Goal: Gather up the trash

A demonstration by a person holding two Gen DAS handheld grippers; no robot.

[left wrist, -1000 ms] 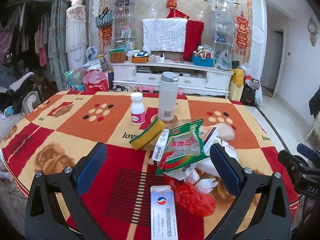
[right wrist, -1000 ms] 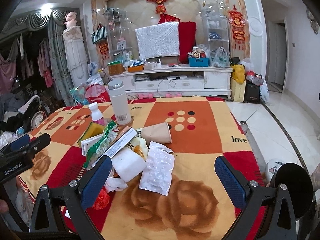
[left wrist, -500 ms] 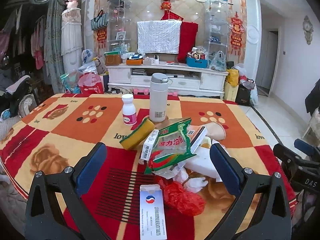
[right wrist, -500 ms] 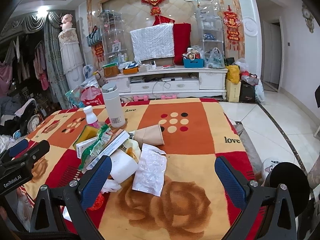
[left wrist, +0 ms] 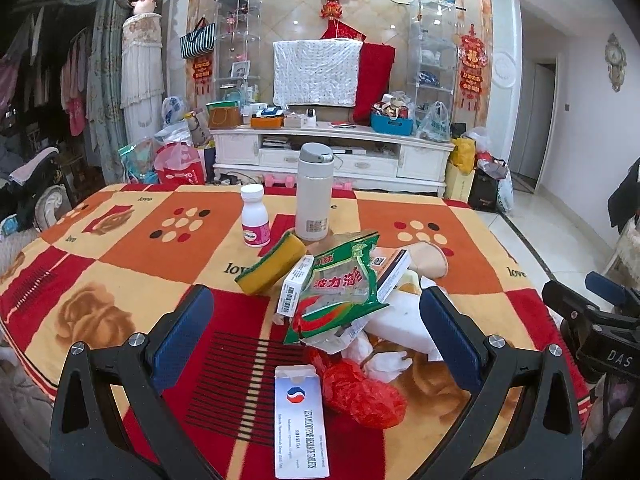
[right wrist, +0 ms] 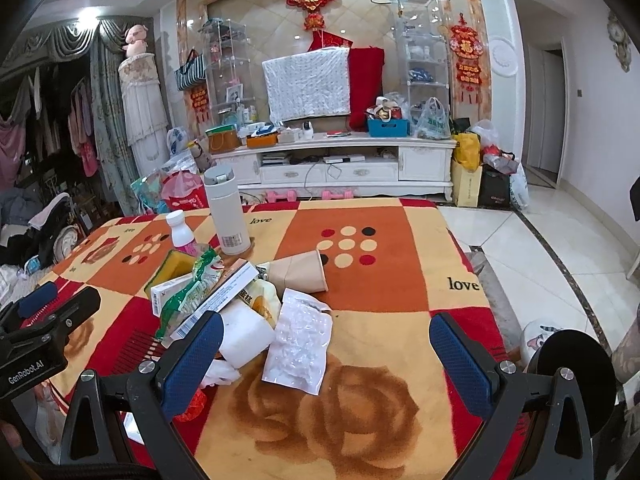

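A heap of trash lies on the patterned tablecloth (left wrist: 120, 248): a green snack wrapper (left wrist: 340, 284), a yellow sponge (left wrist: 272, 264), a white medicine box (left wrist: 300, 412), a red plastic scrap (left wrist: 356, 392), white tissue (left wrist: 384, 360) and a brown paper cup (right wrist: 298, 272). A clear plastic packet (right wrist: 300, 344) lies in the right wrist view. My left gripper (left wrist: 316, 336) is open and empty above the heap's near side. My right gripper (right wrist: 326, 360) is open and empty over the clear packet.
A white thermos (left wrist: 314, 192) and a small white pill bottle (left wrist: 255, 222) stand behind the heap. The table's right edge drops to a tiled floor (right wrist: 540, 248). A white TV cabinet (right wrist: 340, 164) stands against the far wall.
Both grippers have pulled back and risen a little, so the heap sits slightly lower and farther in each view. Both stay open. Nothing on the table has moved.
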